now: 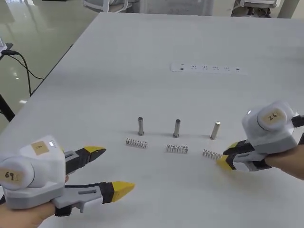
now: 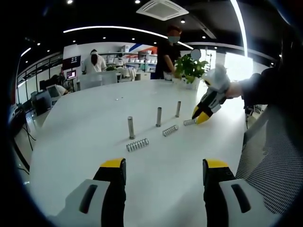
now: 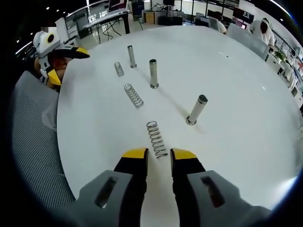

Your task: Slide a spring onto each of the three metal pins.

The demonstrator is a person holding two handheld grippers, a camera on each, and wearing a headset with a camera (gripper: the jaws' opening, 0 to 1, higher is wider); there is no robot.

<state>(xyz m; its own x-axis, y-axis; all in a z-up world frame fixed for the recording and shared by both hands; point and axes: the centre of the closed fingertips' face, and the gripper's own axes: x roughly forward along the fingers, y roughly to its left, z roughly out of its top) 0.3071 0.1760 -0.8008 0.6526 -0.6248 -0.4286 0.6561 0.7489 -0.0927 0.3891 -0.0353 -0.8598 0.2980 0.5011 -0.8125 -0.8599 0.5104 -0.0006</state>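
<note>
Three upright metal pins (image 1: 140, 126), a spring (image 1: 136, 142) flat before each

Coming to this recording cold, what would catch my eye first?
Three metal pins stand upright in a row on the white table, with three springs lying one in front of each. The right tool has its yellow-tipped jaws narrowly apart at the end of the rightmost spring. The left tool hovers wide open nearer the person.
</note>
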